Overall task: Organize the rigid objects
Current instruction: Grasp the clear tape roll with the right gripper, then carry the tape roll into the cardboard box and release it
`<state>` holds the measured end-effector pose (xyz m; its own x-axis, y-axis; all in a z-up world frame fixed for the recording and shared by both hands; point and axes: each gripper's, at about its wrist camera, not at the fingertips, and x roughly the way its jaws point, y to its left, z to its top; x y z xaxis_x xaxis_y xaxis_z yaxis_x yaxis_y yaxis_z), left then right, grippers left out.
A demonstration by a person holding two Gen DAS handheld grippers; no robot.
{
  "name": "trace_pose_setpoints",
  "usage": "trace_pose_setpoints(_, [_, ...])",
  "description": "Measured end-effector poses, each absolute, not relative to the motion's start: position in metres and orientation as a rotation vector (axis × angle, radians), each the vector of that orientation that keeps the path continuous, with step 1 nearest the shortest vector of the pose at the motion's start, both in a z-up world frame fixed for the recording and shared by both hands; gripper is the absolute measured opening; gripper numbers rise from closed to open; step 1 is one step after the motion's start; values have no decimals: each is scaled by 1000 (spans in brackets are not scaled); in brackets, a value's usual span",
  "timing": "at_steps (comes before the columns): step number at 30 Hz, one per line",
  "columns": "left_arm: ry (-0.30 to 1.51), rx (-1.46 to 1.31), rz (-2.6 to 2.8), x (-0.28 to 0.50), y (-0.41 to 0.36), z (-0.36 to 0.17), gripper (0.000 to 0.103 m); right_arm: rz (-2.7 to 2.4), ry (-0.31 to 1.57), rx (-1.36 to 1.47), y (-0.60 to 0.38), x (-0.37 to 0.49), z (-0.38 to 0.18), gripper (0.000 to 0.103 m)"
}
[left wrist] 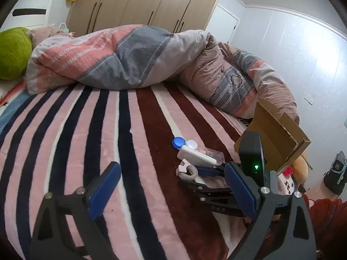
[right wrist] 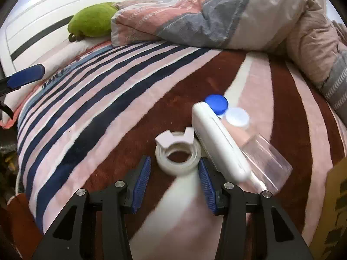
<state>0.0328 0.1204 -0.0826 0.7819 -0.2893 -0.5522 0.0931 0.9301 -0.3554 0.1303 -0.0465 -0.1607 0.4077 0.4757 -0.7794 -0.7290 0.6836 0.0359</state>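
Several small rigid items lie together on the striped blanket: a white tape ring with a lilac clip [right wrist: 176, 153], a long white case [right wrist: 219, 143], a contact lens case with a blue cap [right wrist: 216, 104] and a white cap [right wrist: 237, 118], and a clear plastic box [right wrist: 266, 162]. My right gripper [right wrist: 174, 171] is open, its blue pads either side of the tape ring's near edge, not closed on it. In the left wrist view the same tape ring [left wrist: 187, 170] and white case [left wrist: 196, 156] lie ahead to the right, with the right gripper [left wrist: 213, 172] at them. My left gripper [left wrist: 173, 186] is open and empty above the blanket.
An open cardboard box [left wrist: 279, 143] stands at the bed's right edge; its corner shows in the right wrist view [right wrist: 331, 205]. A bunched pink and grey duvet [left wrist: 121, 58] lies across the far side. A green plush [right wrist: 92, 21] rests by the white headboard [right wrist: 43, 17].
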Motion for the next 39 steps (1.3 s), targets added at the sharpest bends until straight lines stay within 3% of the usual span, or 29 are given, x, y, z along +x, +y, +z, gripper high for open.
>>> trace_pose_setpoints(9, [672, -339, -229, 41, 115, -82, 95, 811, 808, -360, -45, 119, -147, 37])
trace_pose_setpoints(16, [716, -395, -344, 57, 93, -72, 95, 1018, 681, -324, -67, 73, -81, 36])
trace_pose_setpoints(18, [717, -427, -407, 60, 81, -64, 91, 1032, 640, -333, -75, 62, -60, 36])
trace_pose_setpoints(23, [704, -438, -558, 67, 38, -27, 45, 1018, 543, -354, -107, 46, -8, 36])
trace_pose_setpoints(25, [694, -427, -612, 71, 19, -9, 32, 974, 502, -389, -123, 43, 8, 37])
trace_pose_setpoints(33, [682, -276, -701, 113, -77, 50, 30, 837, 474, -351, -201, 66, 55, 36])
trace_pose_setpoints(39, [756, -228, -778, 163, -146, 51, 30, 721, 543, -329, -261, 100, 64, 37])
